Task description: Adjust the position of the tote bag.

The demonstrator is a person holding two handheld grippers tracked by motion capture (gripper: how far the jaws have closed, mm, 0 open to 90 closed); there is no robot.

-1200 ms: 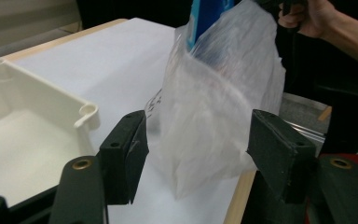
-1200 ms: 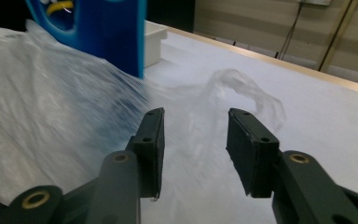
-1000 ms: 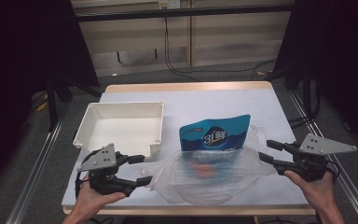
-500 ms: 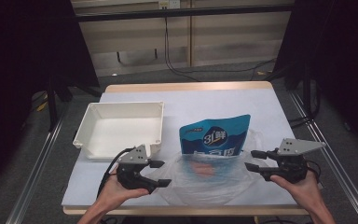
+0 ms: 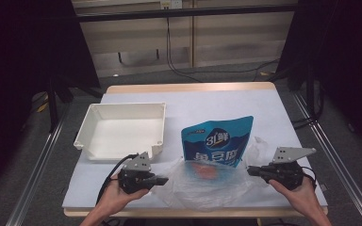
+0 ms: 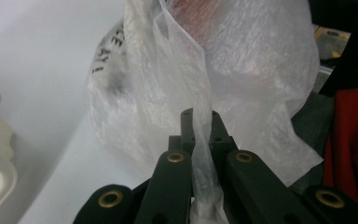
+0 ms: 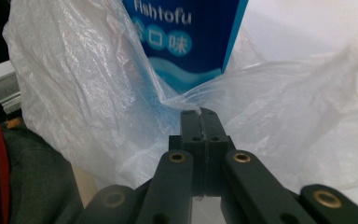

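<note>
A clear plastic bag (image 5: 202, 188) lies crumpled at the table's front edge. A blue snack pouch (image 5: 218, 141) lies flat with its lower end inside the bag's mouth. My left gripper (image 5: 162, 180) is at the bag's left edge; its jaws have just been closing and are shut on a fold of the film (image 6: 200, 140). My right gripper (image 5: 250, 171) is at the bag's right edge; its jaws have also just been closing and pinch a corner of the film (image 7: 186, 100). The right gripper view has the pouch (image 7: 191, 37) just beyond the jaws.
A white, empty tray (image 5: 122, 129) stands at the left, close behind the left gripper. The white table top (image 5: 264, 108) stretches bare behind the pouch. Metal rails run along both sides of the table. A person's hands hold both grippers from the front edge.
Both grippers came down and inward from the bag's sides to its edges. Their jaws, open before, are shut on the film.
</note>
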